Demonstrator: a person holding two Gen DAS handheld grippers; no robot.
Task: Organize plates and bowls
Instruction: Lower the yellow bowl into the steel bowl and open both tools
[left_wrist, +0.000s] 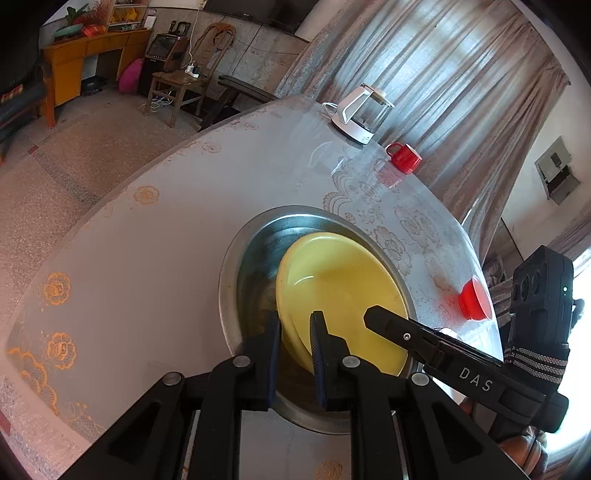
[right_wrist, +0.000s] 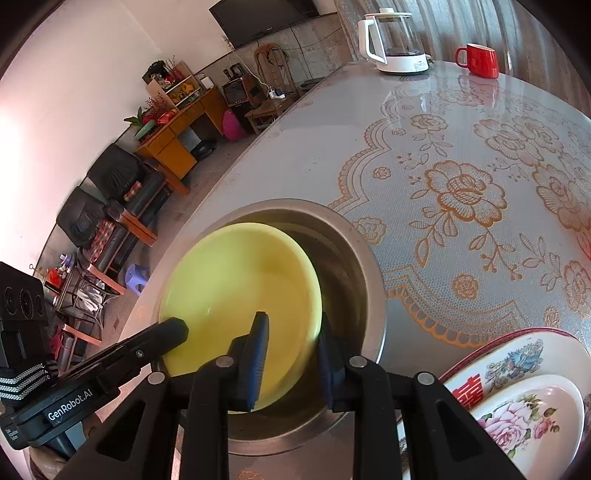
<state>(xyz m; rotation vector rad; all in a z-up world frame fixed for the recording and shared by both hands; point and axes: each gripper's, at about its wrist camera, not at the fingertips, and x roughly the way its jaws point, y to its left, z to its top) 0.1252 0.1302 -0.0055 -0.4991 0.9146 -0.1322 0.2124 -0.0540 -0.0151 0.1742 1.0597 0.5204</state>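
Note:
A yellow plate (left_wrist: 343, 280) (right_wrist: 236, 280) lies tilted inside a steel basin (left_wrist: 229, 280) (right_wrist: 373, 280) on the round table. My left gripper (left_wrist: 296, 318) straddles the plate's near-left rim, its jaws a narrow way apart and not squeezing it. My right gripper (right_wrist: 291, 325) straddles the opposite rim, one pad over the plate's face and one outside the rim, with a clear gap. Each view shows a finger of the other gripper (left_wrist: 384, 321) (right_wrist: 166, 332) over the plate. At the lower right of the right wrist view a large floral plate (right_wrist: 517, 354) carries a smaller rose-patterned dish (right_wrist: 528, 417).
A white kettle (left_wrist: 360, 110) (right_wrist: 395, 40) and a red mug (left_wrist: 404, 158) (right_wrist: 478, 61) stand at the table's far side. A small red cup (left_wrist: 474, 299) sits near the right edge. The table's rim curves close by the basin on the left, floor and furniture beyond.

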